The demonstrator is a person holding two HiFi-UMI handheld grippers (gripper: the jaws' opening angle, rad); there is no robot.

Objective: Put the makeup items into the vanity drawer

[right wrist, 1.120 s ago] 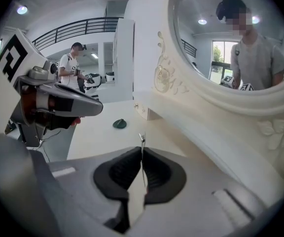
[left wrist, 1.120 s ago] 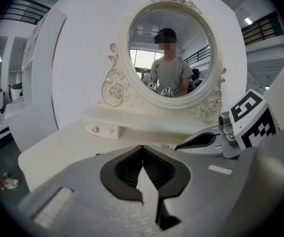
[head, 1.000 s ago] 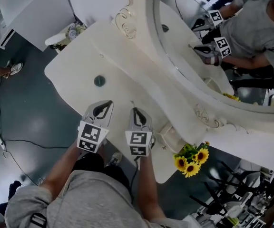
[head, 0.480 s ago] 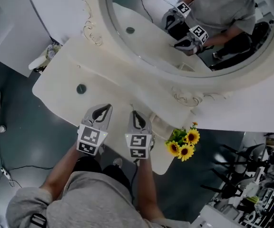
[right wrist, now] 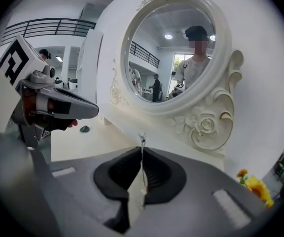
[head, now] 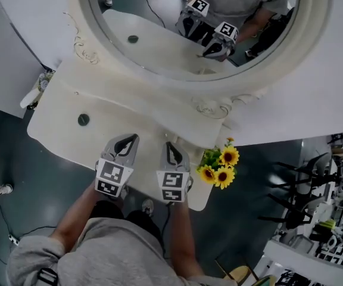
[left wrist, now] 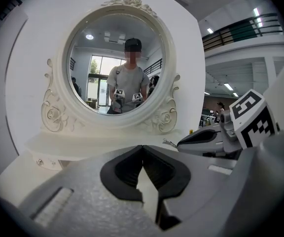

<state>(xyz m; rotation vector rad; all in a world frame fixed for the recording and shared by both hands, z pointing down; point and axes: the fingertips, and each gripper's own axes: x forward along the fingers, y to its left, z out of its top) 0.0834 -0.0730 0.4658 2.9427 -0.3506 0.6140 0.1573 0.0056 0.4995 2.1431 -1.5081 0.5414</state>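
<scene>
Left hand-held gripper point(head: 134, 137) and right hand-held gripper point(head: 169, 145) neared the sunflowers point(head: 219, 167).

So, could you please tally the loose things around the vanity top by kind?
Dark round item: 1
Thin metal tool, held by the right gripper: 1
Sunflower bunch: 1
Total: 3

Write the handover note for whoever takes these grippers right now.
Left gripper: shut, empty, at the front edge of the vanity top.
Right gripper: shut on a thin metal tool, whose tip pokes past the jaws.
Small dark round item: on the vanity top, left of both grippers.
Done: nothing seen stowed; no drawer shows open.
Left: open the drawer, put both items in.
</scene>
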